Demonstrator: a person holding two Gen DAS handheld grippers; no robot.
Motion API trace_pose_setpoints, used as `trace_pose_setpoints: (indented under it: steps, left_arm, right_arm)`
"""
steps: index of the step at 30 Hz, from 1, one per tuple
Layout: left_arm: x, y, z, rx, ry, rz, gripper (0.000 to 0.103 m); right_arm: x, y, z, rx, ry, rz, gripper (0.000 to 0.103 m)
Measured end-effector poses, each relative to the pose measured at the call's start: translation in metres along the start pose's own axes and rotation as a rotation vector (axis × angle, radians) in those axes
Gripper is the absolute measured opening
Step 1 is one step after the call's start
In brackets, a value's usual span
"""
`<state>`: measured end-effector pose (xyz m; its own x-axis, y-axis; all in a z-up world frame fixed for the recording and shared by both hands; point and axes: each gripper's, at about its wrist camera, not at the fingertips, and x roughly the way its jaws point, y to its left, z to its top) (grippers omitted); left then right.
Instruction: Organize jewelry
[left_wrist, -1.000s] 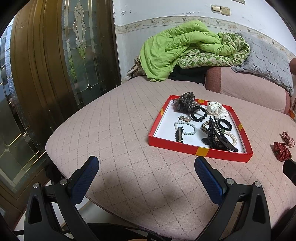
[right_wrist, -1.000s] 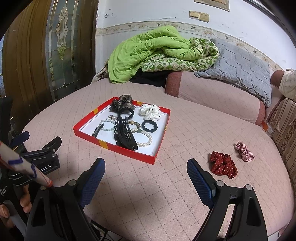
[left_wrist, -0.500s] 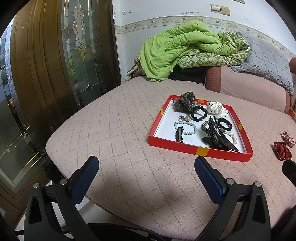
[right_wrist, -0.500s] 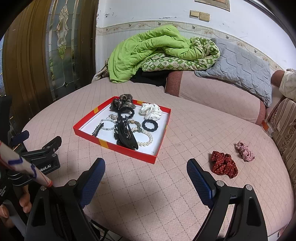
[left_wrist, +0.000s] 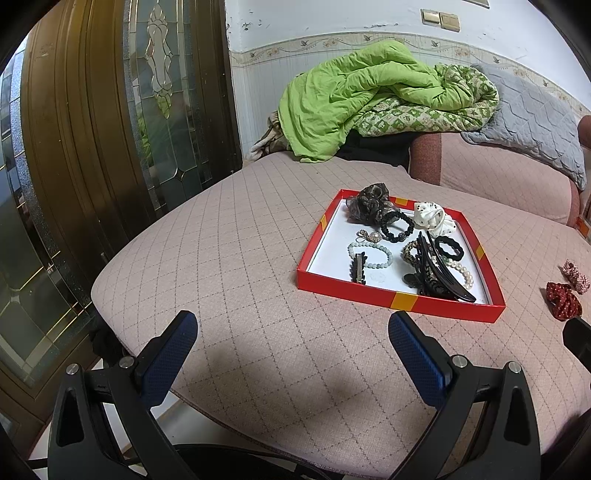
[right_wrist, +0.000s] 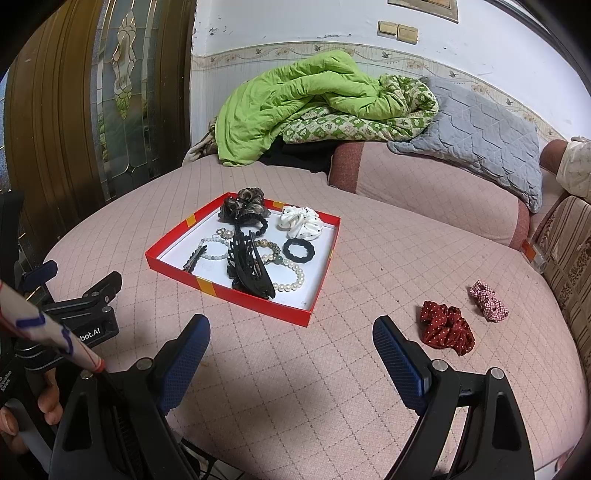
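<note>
Currently both tongs hover low over the near edge of the pink quilted bed, nothing in either.

Left tongs: released, jaws wide apart, empty. Ahead and slightly right of them sits the red tray, well apart from the fingertips. Tray holds a small black clip, a pale bead bracelet, a brown scrunchie, a white scrunchie, a big black claw clip and a pearl bracelet.

Right tongs: released, jaws wide apart, empty. Tray lies ahead-left of them.

Loose items, still outside the tray: red dotted scrunchie and, just beyond it, a pink checked scrunchie. Both lie on the bed to the right of the tray.

Key relation: red scrunchie lies ahead and to the right of the right tongs, near the right fingertip; from the left tongs it sits far off at the right edge of view. Its long axis runs roughly left-near to right-far. Judgement: right hand is nearer and suits the pick; carry goes leftward to the tray.
</note>
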<state>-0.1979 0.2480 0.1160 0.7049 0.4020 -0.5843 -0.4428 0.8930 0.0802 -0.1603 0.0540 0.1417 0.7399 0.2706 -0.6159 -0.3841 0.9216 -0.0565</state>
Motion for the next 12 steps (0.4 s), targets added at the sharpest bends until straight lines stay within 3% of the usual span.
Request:
trace_pose_setpoints:
  steps: [8, 12]
  left_arm:
    - [0.0014, 0.0003, 0.0010, 0.003, 0.017, 0.000, 0.103]
    - [-0.0072, -0.0061, 0.0019, 0.035, -0.018, 0.001, 0.103]
  right_arm:
    - [0.0001, -0.0004, -0.0005, 0.002, 0.001, 0.003, 0.092]
    - [-0.0004, -0.0077, -0.0010, 0.023, 0.001, -0.003, 0.092]
